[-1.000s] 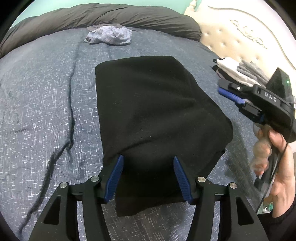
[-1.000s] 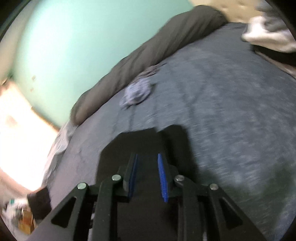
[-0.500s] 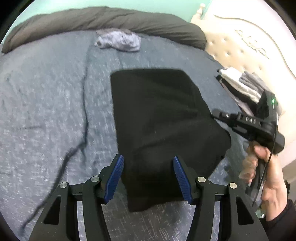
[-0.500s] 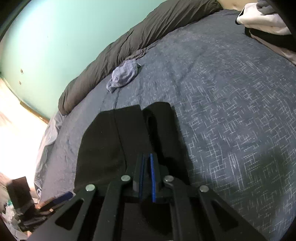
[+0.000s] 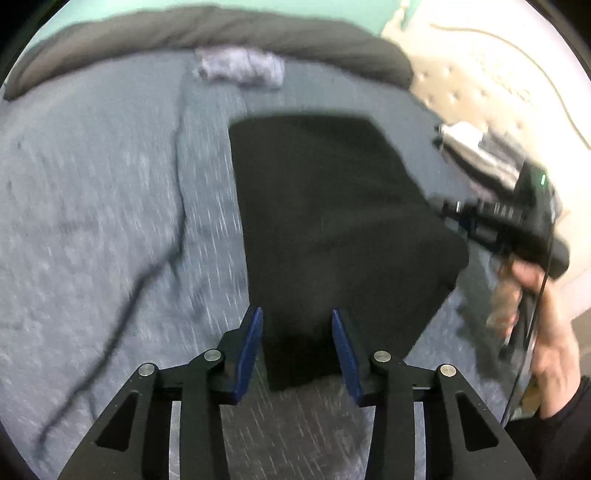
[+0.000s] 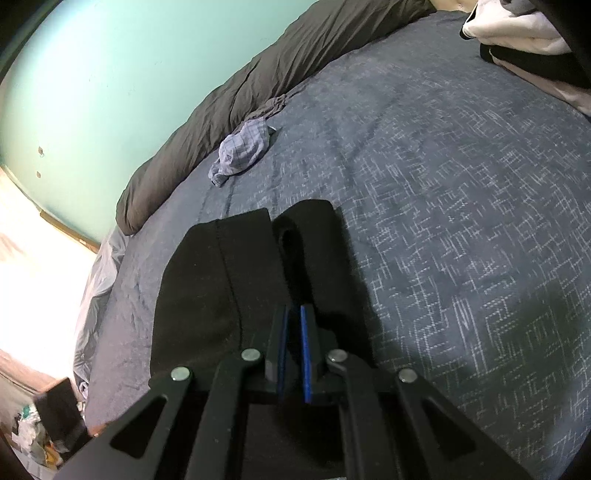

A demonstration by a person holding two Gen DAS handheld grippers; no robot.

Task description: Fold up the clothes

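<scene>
1. Here, a folded black garment [image 5: 332,229] lies flat on the blue-grey bedspread [image 5: 92,221] of a bed, roughly in the middle of the left wrist view, its near edge reaching down between the left tongs' blue pads.
2. The left tongs [image 5: 297,347] have just been closing but stand apart: the near hem of the garment sits between the pads [image 5: 251,347], and the blurred picture shows no pad pressing on it.
3. The right tongs [image 6: 291,347] are pressed together on the black cloth, pinching a fold at the garment's right-hand edge; just beyond the tips a narrow strip of the cloth is doubled into a loop [image 6: 295,243].
4. In the left wrist view the person's right hand [image 5: 543,332] holds the right tool at the garment's right side.
5. A crumpled pale checked garment [image 6: 242,149] lies well apart from the black one, near a rolled dark grey duvet [image 6: 258,85] along the far edge of the bed.
6. A stack of white, grey and black folded clothes [image 6: 517,29] sits near the cream tufted headboard [image 5: 480,74].
7. Behind the duvet is a mint-green wall [image 6: 110,74].
</scene>
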